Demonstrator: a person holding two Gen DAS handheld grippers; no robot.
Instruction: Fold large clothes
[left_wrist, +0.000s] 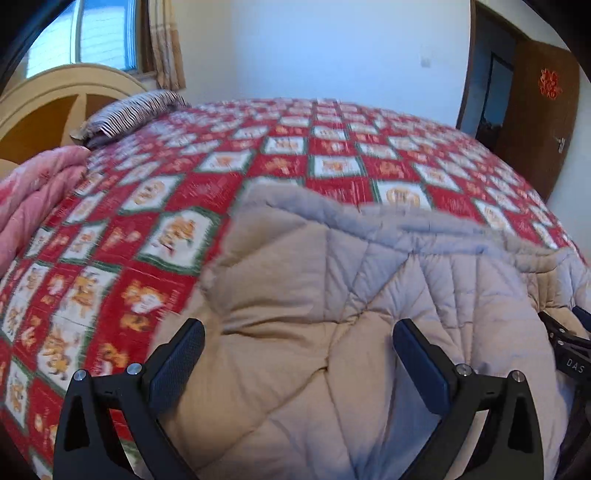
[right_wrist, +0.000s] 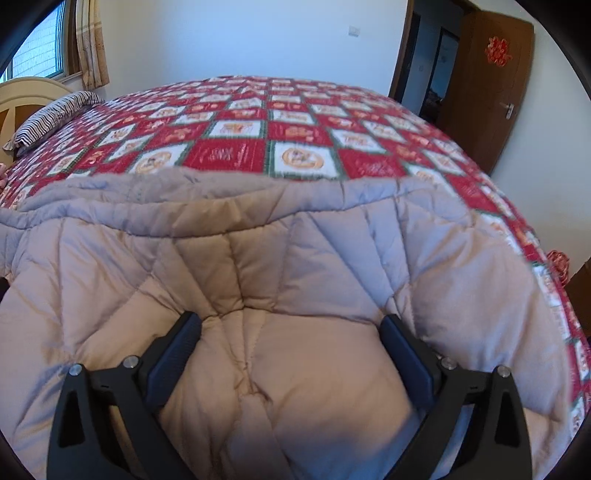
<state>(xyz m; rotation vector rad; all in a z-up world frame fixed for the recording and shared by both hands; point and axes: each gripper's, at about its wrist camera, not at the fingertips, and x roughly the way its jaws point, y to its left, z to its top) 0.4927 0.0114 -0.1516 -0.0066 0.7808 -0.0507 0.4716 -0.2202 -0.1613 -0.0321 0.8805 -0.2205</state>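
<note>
Nearest the cameras, both tools stand with their fingers spread wide and nothing pinched. The left gripper (left_wrist: 299, 332) hangs over the left part of the beige quilted padded garment (left_wrist: 332, 314), its left finger right at the garment's left edge, where the cloth meets the bed cover. The right gripper (right_wrist: 291, 325) sits over the garment's middle, with puffed fabric bulging up between its fingers; whether the pads touch the cloth cannot be told. In the left wrist view, part of the right tool shows at the garment's right side.

The garment lies bunched along the near side of the red and white checked bedspread (right_wrist: 295, 144), its far hem folded back in a thick roll.

Beyond the garment, the bedspread runs to a striped pillow (right_wrist: 55, 114) by the cream wooden headboard (left_wrist: 55, 96). A pink quilted blanket (left_wrist: 33, 199) lies left of the garment at the bedspread's edge. A brown wooden door (right_wrist: 487, 85) stands open to the far right.

The likely trouble is the padding: it is thick and slippery-looking, so a shallow bite may catch only the top layer and let the rest sag or slide off the near edge. Uneven grips on the two sides would skew the fold, and the left finger could snag the bedspread along with the garment.
</note>
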